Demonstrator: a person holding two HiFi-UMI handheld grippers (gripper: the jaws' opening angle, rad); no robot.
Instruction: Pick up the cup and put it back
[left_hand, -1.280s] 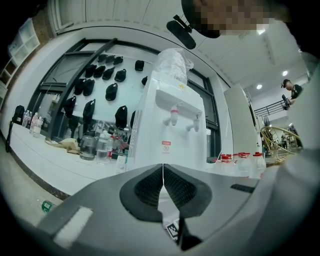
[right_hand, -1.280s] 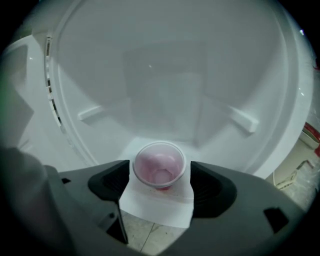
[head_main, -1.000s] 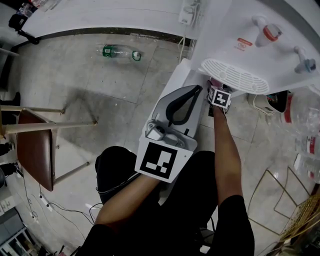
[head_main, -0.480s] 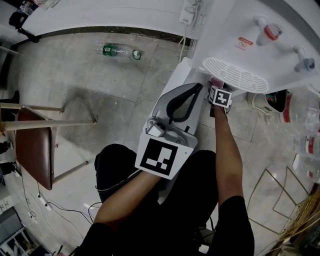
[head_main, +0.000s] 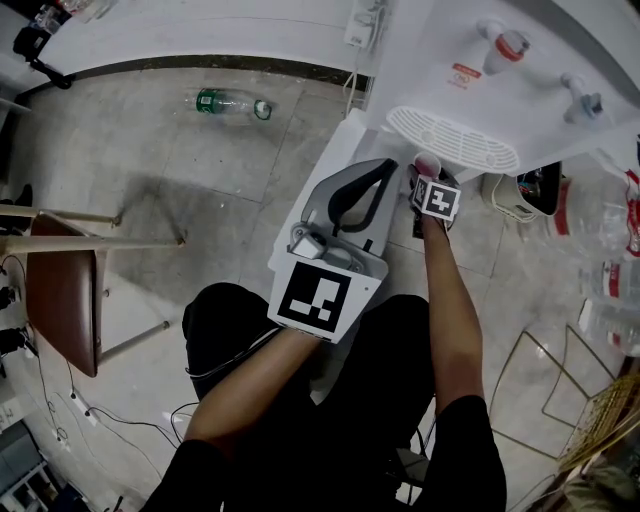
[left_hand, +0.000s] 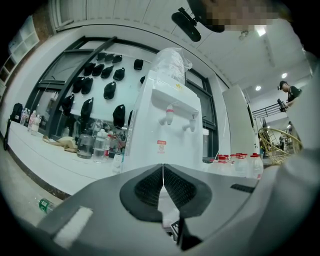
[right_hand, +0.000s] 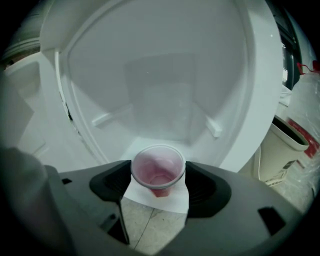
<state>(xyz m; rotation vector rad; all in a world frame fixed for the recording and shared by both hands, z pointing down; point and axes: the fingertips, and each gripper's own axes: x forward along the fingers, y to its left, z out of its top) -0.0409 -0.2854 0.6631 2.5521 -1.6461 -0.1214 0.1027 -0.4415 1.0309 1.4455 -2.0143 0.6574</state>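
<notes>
Filling the head view's upper right, the white water dispenser (head_main: 440, 60) runs off the frame edge. The left gripper (left_hand: 162, 172) has its jaws pressed together, nothing between them. The right gripper (right_hand: 159, 176) clamps the pink cup (right_hand: 158, 165) before the dispenser's lower recess. From above, its marker cube (head_main: 437, 197) hides most of the cup.

A plastic bottle (head_main: 228, 103) is lying on the floor beside the far wall. A brown chair (head_main: 62, 310) is standing at the floor's left edge, well apart from a white water dispenser (head_main: 535, 100).
</notes>
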